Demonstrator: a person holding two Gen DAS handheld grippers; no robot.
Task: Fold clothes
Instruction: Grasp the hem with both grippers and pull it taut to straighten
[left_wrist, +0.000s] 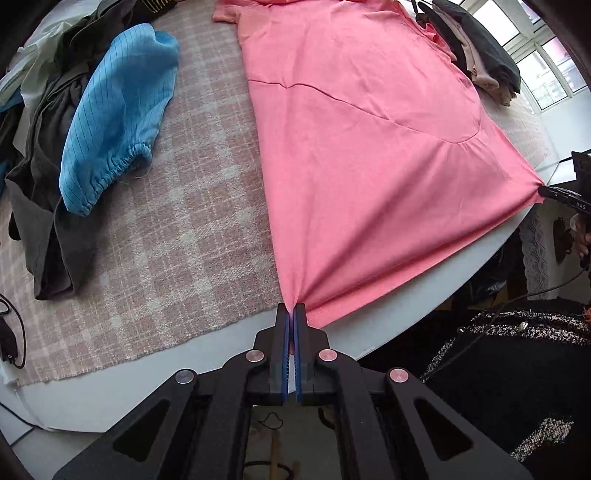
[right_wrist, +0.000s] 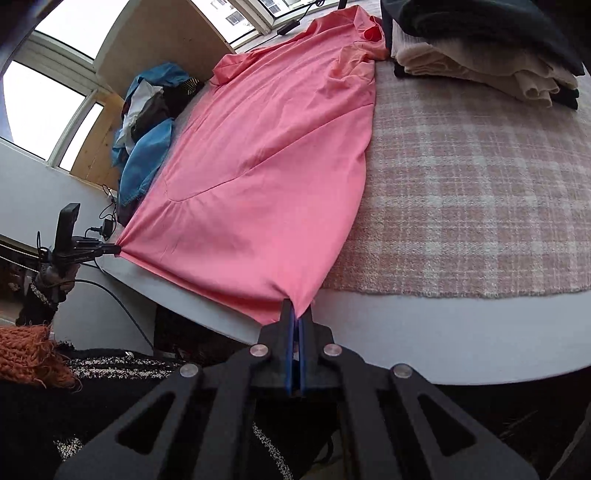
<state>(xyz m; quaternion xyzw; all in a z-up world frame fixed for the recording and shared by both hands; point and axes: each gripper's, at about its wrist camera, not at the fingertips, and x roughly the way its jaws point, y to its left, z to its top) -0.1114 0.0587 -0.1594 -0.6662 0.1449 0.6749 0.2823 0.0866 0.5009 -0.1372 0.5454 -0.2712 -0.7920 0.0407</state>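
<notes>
- Along the near edge of the tabletop (left_wrist: 406, 317), the pink dress (left_wrist: 362, 147) lies flat on the checked cloth (left_wrist: 166, 240) — hem toward us.
- Left hand-held gripper (left_wrist: 291, 308) pinches the left hem corner, fabric puckering.
- Right hand-held gripper (right_wrist: 297, 314) clamps the right hem corner.
- Far left — a blue garment (left_wrist: 118, 110) on a loose pile; far right, folded clothes (right_wrist: 480, 55) stacked.

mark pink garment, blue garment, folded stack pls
pink garment (left_wrist: 362, 155): left wrist view, middle of its spread body.
blue garment (left_wrist: 118, 110): left wrist view, centre of the striped fabric.
folded stack (right_wrist: 480, 62): right wrist view, cream layer in the pile.
</notes>
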